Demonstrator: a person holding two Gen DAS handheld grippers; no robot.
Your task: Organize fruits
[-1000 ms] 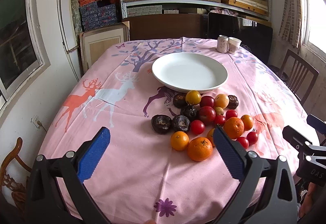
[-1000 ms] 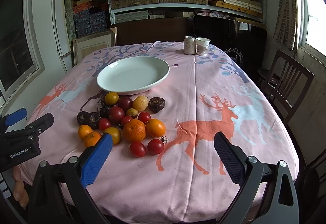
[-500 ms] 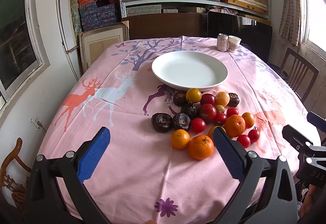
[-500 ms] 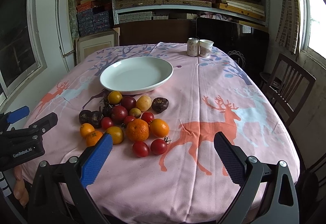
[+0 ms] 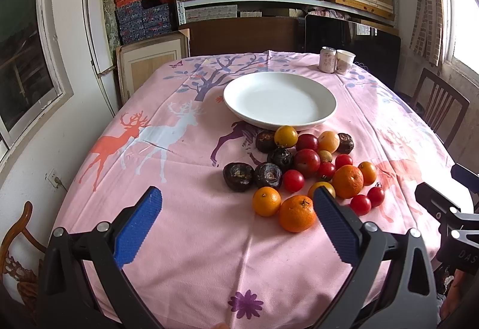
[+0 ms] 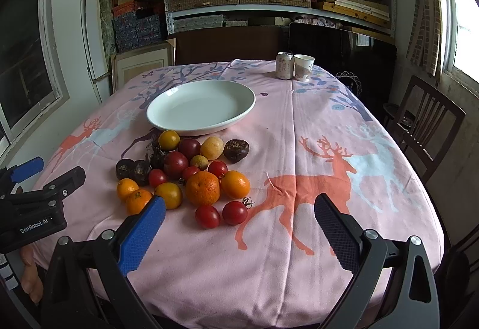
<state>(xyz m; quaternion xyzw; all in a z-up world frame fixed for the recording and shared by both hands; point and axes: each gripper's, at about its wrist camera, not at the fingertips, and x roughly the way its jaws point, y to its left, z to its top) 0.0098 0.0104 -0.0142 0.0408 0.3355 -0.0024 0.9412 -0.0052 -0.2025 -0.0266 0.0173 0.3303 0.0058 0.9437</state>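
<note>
Your left gripper [image 5: 236, 216], jaws spread and empty, has the nearest round orange mandarin [image 5: 297, 212] at one o'clock (your right gripper [image 6: 239, 222] gapes too).

On the tabletop: 1 round white ceramic plate [image 5: 280, 100], 1 pale drink can [image 5: 328, 59], 1 white paper cup [image 5: 345, 61], 4 orange tangerines [image 5: 297, 212], 5 dark brown wrinkled fruits [image 5: 238, 176], 5 small red cherry tomatoes [image 6: 207, 215], 2 dark red plums [image 5: 306, 161].

mixed fruits [image 5: 302, 170] clustered beside empty plate [image 5: 280, 100]
</note>
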